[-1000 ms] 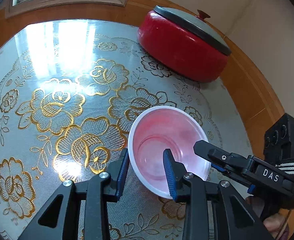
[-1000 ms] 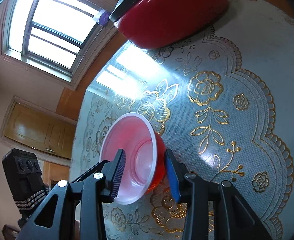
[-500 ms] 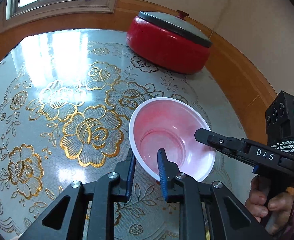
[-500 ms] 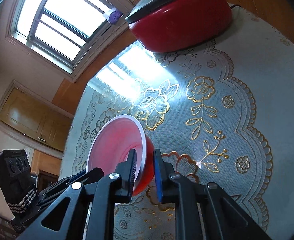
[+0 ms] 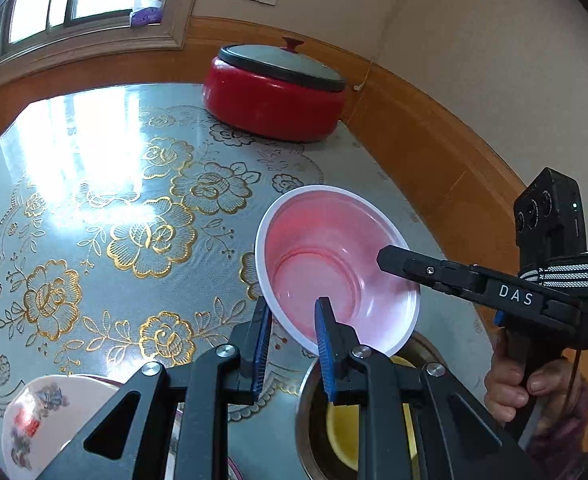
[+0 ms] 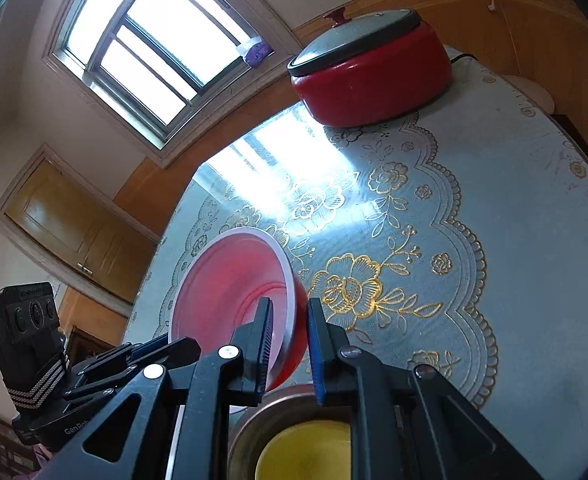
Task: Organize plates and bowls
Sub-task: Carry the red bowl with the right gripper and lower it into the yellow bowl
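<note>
Both grippers are clamped on the same red bowl (image 5: 334, 268): the left gripper (image 5: 294, 344) pinches the near rim, one pad inside and one outside, and the right gripper (image 6: 289, 344) pinches the rim on the opposite side. The bowl hangs tilted above the table (image 5: 93, 184), over a metal bowl (image 5: 314, 408) with a yellow bowl (image 5: 342, 428) nested in it; a flowered plate (image 5: 33, 412) lies just beside that stack.

My worry is the thin rim. If the two hands drift apart or roll unevenly, the rim could slide out of one grip, the bowl would swing and drop onto the stack. Releasing while it is this tilted could leave it sitting crooked in the yellow bowl.

A second ago both sets of jaws stood wide around the rim with the bowl resting on the table; they have since closed on it, and the stack has come into view beneath.
</note>
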The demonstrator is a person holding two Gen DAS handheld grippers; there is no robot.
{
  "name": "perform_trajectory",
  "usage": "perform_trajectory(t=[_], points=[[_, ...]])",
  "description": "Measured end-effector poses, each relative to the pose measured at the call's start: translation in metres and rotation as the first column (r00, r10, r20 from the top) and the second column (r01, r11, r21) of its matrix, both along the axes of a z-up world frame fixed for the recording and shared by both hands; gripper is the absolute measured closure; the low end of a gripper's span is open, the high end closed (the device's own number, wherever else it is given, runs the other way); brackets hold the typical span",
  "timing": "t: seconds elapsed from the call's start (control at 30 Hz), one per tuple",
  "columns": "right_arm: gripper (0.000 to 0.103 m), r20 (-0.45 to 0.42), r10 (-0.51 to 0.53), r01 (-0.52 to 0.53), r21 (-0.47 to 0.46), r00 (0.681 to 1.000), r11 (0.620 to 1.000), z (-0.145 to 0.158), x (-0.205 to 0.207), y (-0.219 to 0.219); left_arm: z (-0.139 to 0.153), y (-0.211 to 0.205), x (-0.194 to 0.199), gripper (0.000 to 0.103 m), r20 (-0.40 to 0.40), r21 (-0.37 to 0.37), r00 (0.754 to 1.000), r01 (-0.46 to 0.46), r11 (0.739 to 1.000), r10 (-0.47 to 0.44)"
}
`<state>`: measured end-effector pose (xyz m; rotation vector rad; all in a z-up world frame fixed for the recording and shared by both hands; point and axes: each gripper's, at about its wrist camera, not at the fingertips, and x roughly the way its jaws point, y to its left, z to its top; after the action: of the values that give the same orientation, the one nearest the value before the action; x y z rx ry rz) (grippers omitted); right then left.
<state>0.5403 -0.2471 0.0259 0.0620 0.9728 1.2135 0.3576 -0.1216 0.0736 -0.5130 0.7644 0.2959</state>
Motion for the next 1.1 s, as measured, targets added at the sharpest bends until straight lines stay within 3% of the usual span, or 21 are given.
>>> perform_trajectory(t=[0.27, 0.57, 0.9, 1.1], points=[[0.086, 0.057, -0.018, 0.018, 0.004, 0.998, 1.000, 0.008, -0.028, -0.052, 0.007, -0.037, -0.020, 0.081, 0.034, -0.019, 0.995, 0.099, 0.995, -0.099], [0.086, 0.084, -0.012, 0.016, -0.047, 0.996, 0.999, 0.000, -0.051, -0.088, -0.003, -0.071, -0.037, 0.081, 0.015, -0.069, 0.981, 0.194, 0.979, -0.194], [0.085, 0.026, -0.016, 0.019, -0.151, 1.000, 0.988, -0.040, -0.055, -0.094, -0.036, -0.086, -0.046, 0.081, -0.071, -0.128, 0.978, 0.185, 0.975, -0.195], [0.085, 0.043, -0.031, 0.039, -0.198, 0.999, 0.979, -0.055, -0.057, -0.091, -0.051, -0.087, -0.042, 0.081, -0.103, -0.143, 0.976, 0.175, 0.974, -0.191]])
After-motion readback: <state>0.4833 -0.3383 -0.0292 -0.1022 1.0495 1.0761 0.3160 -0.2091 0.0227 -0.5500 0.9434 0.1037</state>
